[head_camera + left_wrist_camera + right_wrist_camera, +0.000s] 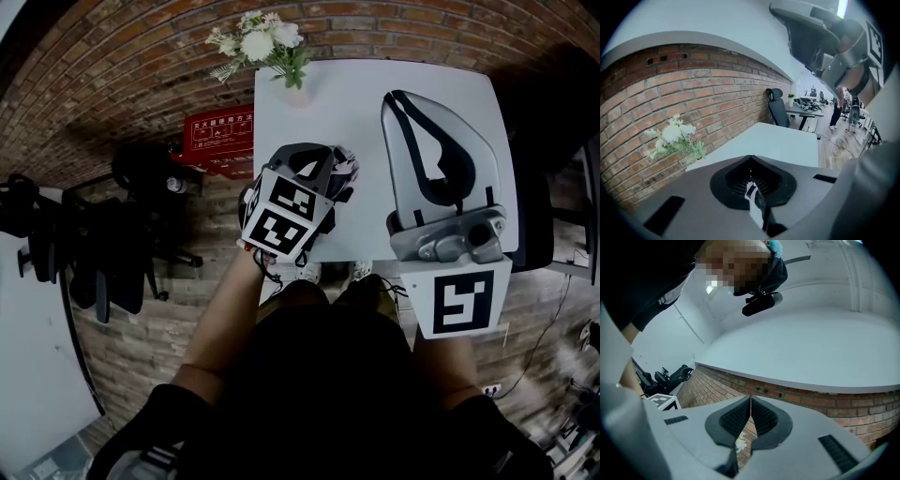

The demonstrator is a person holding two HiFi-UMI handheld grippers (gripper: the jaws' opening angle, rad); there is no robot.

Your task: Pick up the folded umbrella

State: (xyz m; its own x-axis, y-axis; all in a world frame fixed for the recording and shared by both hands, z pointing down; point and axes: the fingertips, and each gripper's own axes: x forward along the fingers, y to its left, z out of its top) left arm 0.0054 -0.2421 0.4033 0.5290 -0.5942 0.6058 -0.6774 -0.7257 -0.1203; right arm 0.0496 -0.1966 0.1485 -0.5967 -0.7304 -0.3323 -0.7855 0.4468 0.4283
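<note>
Over the white table [375,94] my right claw [750,401] is pressed together with nothing in it. My left claw [750,161], at the table's near edge, is clamped on a black-and-white strip of the folded umbrella [751,192]. The umbrella's patterned bundle sits against the claw's right side.

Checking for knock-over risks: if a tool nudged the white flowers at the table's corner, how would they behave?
The white flowers spread wider than their pale base, so they probably tip easily. Standing at the table corner, they might fall off. The stems look thin, likely light.
</note>
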